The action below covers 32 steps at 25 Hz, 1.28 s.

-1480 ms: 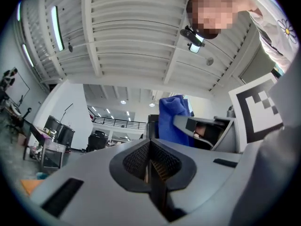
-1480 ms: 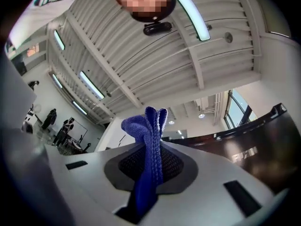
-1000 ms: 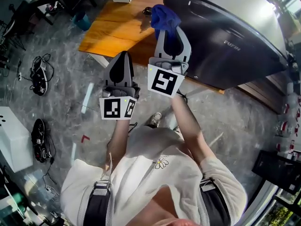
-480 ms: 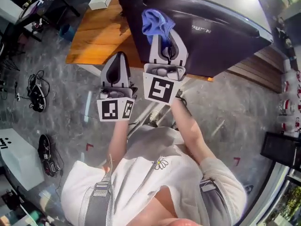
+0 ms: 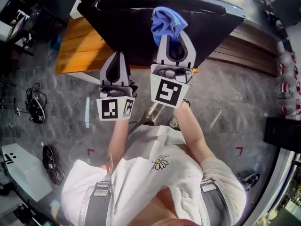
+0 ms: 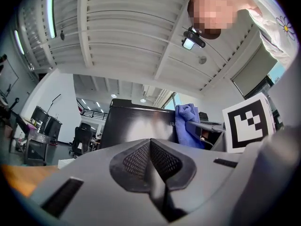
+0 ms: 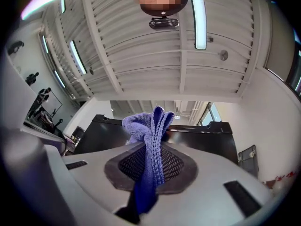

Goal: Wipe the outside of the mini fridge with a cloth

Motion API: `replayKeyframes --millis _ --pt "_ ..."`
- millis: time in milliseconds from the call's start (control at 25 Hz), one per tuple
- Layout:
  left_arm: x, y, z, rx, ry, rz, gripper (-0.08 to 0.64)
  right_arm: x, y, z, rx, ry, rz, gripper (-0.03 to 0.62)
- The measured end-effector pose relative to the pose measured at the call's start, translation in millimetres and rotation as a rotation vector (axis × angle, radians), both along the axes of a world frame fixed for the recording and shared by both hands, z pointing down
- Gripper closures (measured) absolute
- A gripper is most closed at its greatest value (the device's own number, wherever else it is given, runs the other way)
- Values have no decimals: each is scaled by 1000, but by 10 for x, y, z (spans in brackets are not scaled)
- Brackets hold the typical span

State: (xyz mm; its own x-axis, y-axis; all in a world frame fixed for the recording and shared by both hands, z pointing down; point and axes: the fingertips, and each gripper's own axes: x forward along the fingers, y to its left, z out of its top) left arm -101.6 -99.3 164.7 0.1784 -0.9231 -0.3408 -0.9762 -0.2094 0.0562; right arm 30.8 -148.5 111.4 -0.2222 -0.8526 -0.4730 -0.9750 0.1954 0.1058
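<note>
The black mini fridge (image 5: 127, 27) stands on a wooden platform (image 5: 75, 51) at the top of the head view; it also fills the middle of the left gripper view as the mini fridge (image 6: 136, 126) and the mini fridge (image 7: 202, 140) of the right gripper view. My right gripper (image 5: 173, 44) is shut on a blue cloth (image 5: 167, 22), which bunches out past its tips against the fridge's dark front. The same cloth (image 7: 149, 145) is pinched between the jaws in the right gripper view. My left gripper (image 5: 115, 66) is shut and empty, just short of the fridge's lower edge, left of the right one.
The wooden platform ends at an edge just under the left gripper. Grey marbled floor (image 5: 56, 121) carries cables (image 5: 35, 102), a dark shoe (image 5: 49, 161) and a white box (image 5: 23, 171) at the left. Shelving with bottles (image 5: 287, 65) stands at the right.
The view has swung so the fridge now lies straight ahead. My right gripper with the cloth has come onto the fridge's front face. The left gripper has moved closer to the fridge.
</note>
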Motion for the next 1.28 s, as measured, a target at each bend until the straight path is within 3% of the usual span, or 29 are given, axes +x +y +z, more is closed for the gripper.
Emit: replayKeyframes --millis 680,1280 --pt "707 -50 -36 -1 -42 63 555 1286 -112 -23 50 -24 157 531" --pt "948 55 -41 8 -49 48 555 1724 -129 9 63 -32 184 531"
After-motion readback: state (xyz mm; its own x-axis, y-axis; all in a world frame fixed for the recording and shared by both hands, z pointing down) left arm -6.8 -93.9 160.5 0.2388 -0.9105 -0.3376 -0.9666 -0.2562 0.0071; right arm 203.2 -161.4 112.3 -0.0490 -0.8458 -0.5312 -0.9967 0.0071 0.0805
